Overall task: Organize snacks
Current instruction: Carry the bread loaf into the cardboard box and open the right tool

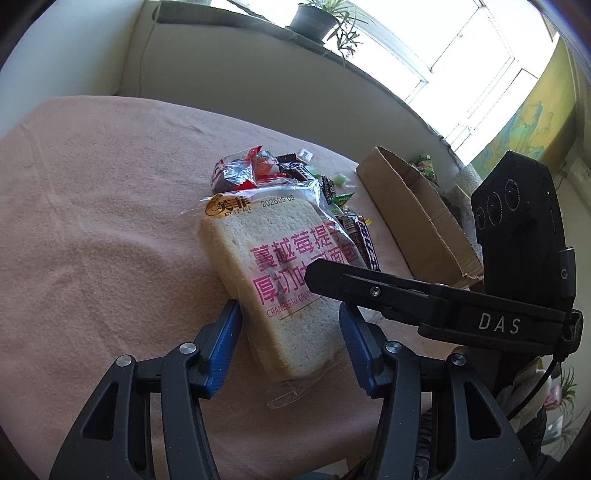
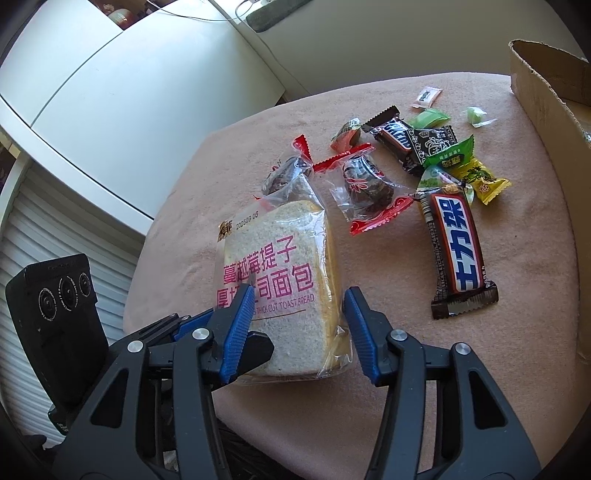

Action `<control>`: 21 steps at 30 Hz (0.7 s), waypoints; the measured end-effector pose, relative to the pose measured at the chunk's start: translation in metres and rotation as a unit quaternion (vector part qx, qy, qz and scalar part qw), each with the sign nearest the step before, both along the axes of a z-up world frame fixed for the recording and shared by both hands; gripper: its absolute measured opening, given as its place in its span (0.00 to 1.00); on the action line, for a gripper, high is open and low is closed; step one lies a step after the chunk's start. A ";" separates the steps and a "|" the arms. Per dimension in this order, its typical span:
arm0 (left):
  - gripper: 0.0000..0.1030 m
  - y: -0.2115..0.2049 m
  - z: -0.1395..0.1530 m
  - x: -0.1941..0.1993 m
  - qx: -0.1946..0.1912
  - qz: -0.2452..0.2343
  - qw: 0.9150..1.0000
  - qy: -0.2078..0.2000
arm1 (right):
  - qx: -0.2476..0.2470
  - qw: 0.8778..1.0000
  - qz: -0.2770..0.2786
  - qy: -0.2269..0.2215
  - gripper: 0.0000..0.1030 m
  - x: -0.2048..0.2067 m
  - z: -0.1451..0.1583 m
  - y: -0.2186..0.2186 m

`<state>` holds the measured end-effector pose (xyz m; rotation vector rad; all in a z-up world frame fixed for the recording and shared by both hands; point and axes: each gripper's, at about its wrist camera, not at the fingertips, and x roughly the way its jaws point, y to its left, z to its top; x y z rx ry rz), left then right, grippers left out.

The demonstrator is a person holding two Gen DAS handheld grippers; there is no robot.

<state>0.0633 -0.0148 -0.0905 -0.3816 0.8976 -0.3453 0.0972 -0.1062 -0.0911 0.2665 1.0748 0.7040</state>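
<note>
A pink cloth (image 2: 480,369) covered the table below a sunlit window (image 1: 461,70) with a potted plant (image 1: 317,18) on its sill, and an open cardboard box (image 1: 413,206) stood at the table's right edge beside a scatter of wrapped sweets (image 2: 439,147) and a chocolate bar (image 2: 458,251). A bagged bread slice (image 1: 280,273) stood tilted on the cloth; the left gripper (image 1: 290,328) straddled its near end, half open, blue pads just beside the wrapper, contact unclear. The right gripper (image 2: 299,314), likewise half open, bracketed the slice's near corner, its left pad overlapping the bag, grip not certain
</note>
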 end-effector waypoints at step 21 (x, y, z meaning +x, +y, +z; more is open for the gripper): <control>0.52 -0.087 0.044 0.031 0.002 -0.078 0.995 -0.063 | 0.006 0.995 -0.076 -0.066 0.52 -0.009 0.049 -0.078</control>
